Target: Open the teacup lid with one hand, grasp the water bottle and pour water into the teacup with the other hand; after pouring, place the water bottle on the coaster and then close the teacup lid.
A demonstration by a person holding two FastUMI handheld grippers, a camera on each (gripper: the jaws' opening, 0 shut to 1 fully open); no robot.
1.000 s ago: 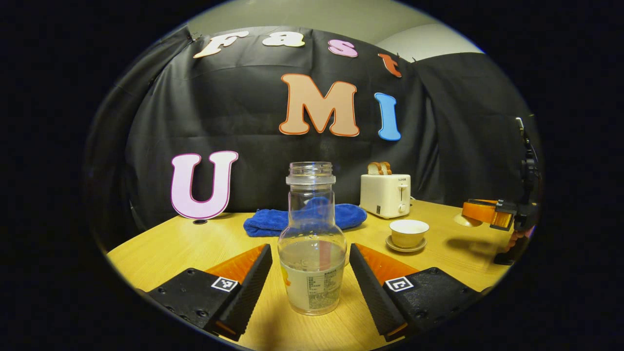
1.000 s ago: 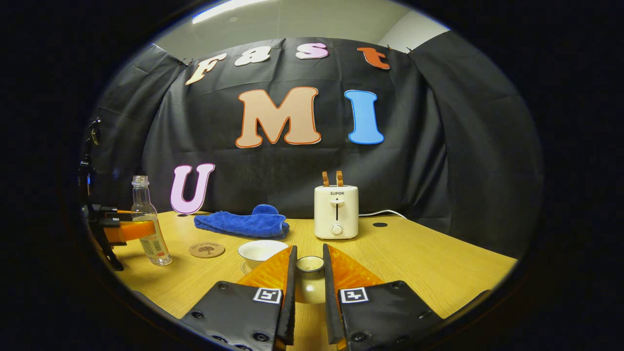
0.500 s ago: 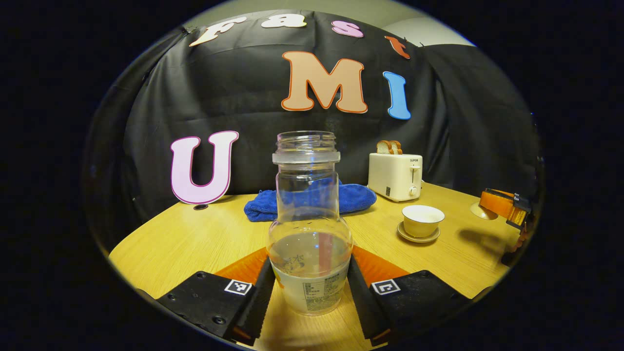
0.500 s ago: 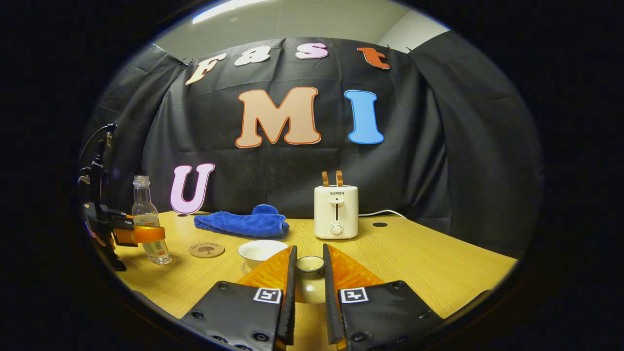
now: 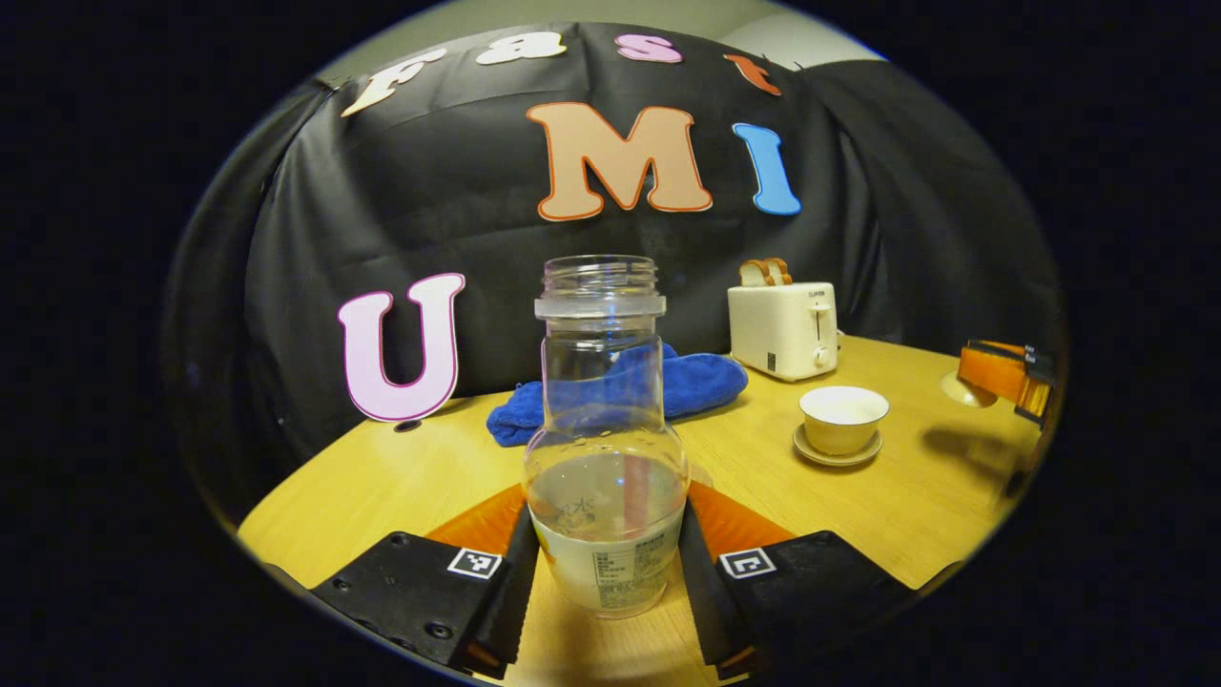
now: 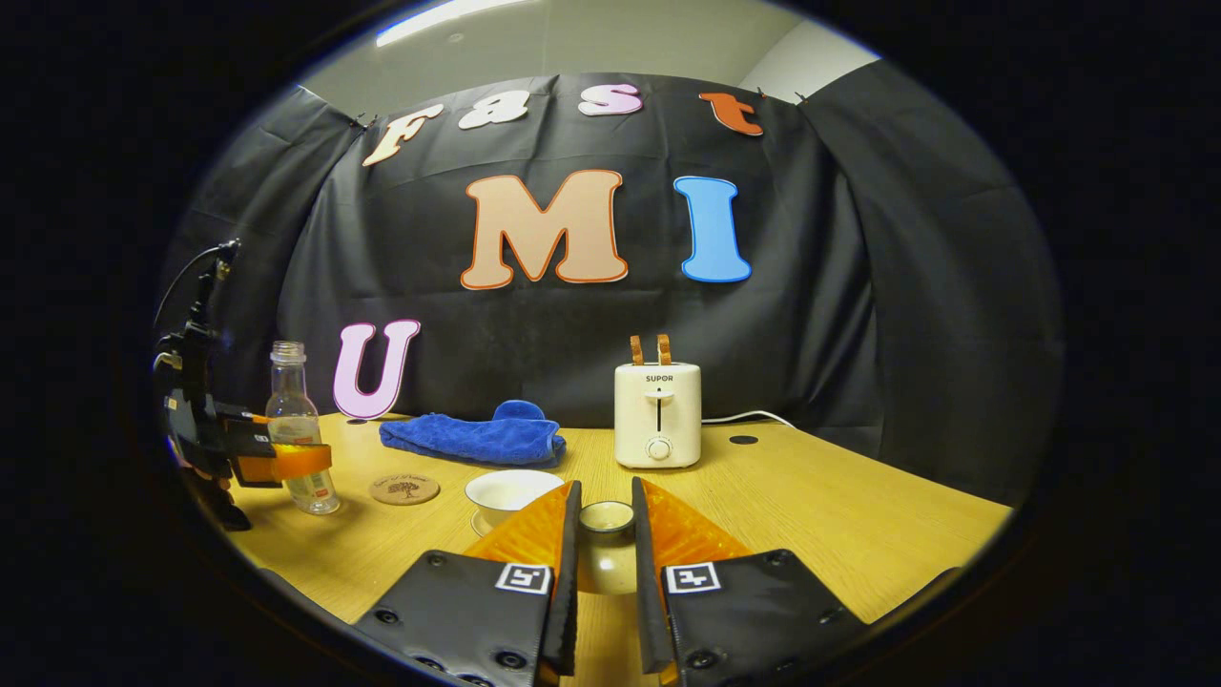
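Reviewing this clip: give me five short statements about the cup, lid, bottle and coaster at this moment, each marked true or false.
1. The teacup is uncovered. True.
2. The right tool is shut on the teacup lid. True.
3. The water bottle has its cap on. False: its mouth is open.
4. The bottle stands on the coaster. False: in the right gripper view the coaster lies bare, beside the bottle.
5. The left tool is wide open, away from the bottle. False: both fingers press on its lower body.

Uncapped water bottle point(image 5: 604, 458) (upright), part-filled
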